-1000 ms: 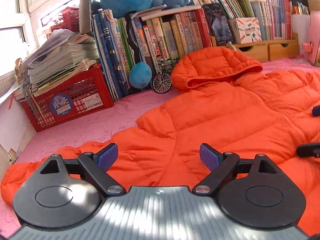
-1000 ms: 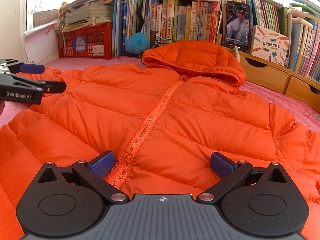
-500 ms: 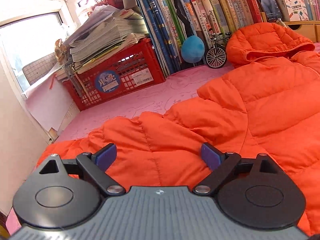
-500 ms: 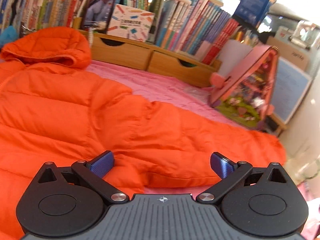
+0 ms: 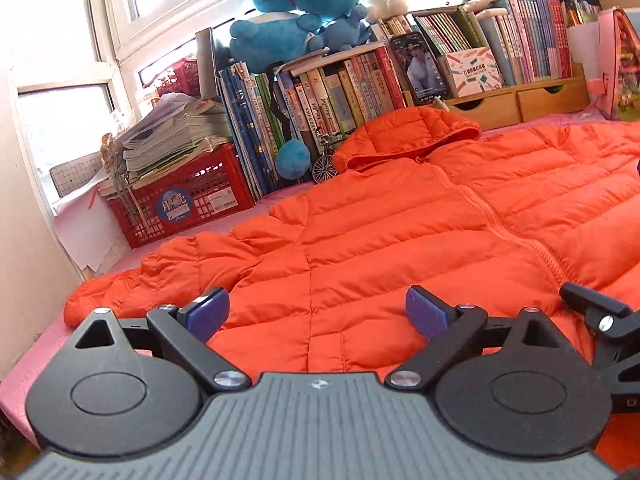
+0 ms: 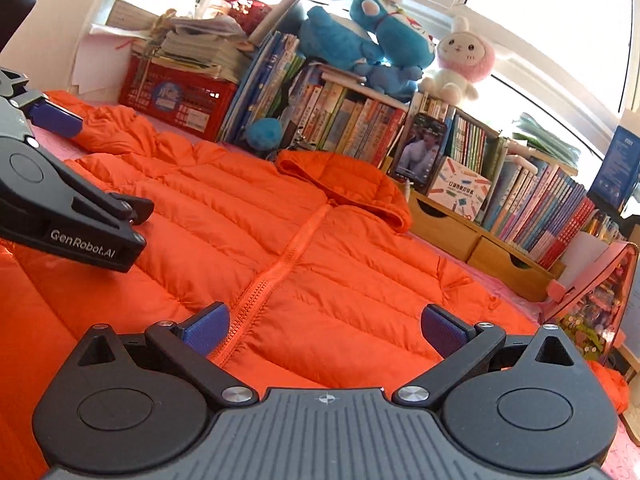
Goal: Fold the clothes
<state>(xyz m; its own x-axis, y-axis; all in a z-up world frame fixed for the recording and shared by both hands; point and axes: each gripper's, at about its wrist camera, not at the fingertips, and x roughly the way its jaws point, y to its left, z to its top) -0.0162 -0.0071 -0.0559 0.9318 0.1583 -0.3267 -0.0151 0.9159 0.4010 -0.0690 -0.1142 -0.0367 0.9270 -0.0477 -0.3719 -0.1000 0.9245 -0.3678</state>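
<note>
Left wrist view: left gripper [image 5: 316, 312] is hovering spread wide, jaws just opening further, nothing gripped; right gripper [image 6: 326, 328] likewise gaping, empty. Orange jacket [image 5: 400, 240] is lying flat, zipped, on pink bedspread [image 5: 240, 220]. Folding not started; next probably calls for pinching a sleeve.

One orange jacket [image 5: 400, 248] is lying spread out; two blue plush toys [image 6: 368, 44], one pink-and-white rabbit [image 6: 460, 64] and one red crate [image 5: 180, 204] are sitting behind.

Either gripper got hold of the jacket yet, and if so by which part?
No. Nothing is held. The left gripper has just been opening wider and hangs over the orange jacket with its pads clear. The right gripper is open too, near the zipper.
</note>
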